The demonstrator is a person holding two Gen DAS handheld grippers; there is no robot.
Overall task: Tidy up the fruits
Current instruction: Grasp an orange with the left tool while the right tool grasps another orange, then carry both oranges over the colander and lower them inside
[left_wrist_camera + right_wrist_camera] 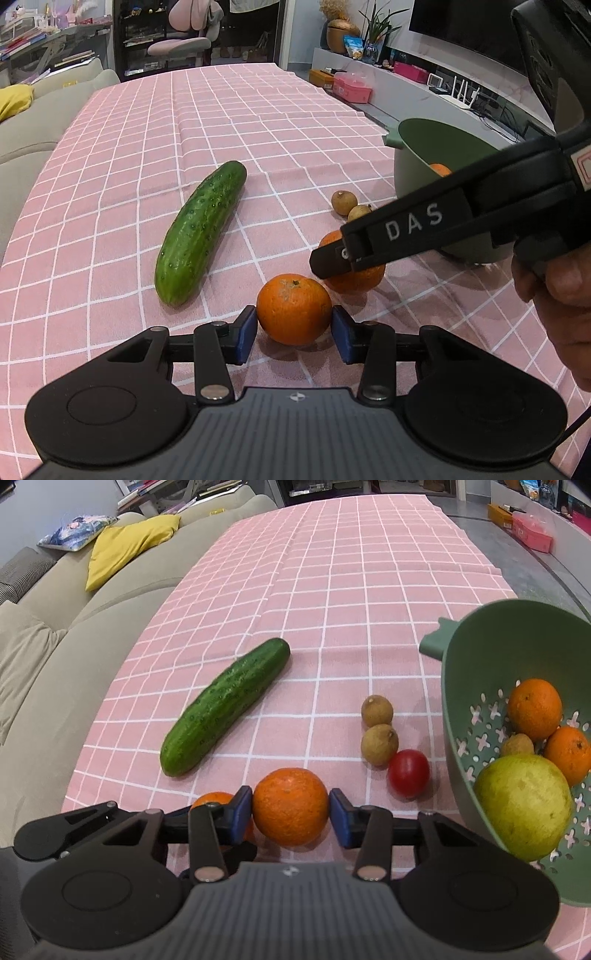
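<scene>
Two oranges lie on the pink checked cloth. My left gripper [294,328] has its blue pads on both sides of the near orange [293,308], which rests on the cloth. My right gripper [291,810] likewise has its pads against the sides of the second orange [290,806], and its black body [424,229] crosses above that orange [354,277] in the left wrist view. The near orange shows behind its left finger in the right wrist view [216,798]. A green colander [476,686] at the right holds two oranges, a pale green fruit and a longan.
A cucumber [225,705] lies diagonally on the cloth to the left. Two longans [378,723] and a red tomato [409,772] sit between the oranges and the colander. A beige sofa [74,646] runs along the table's left edge.
</scene>
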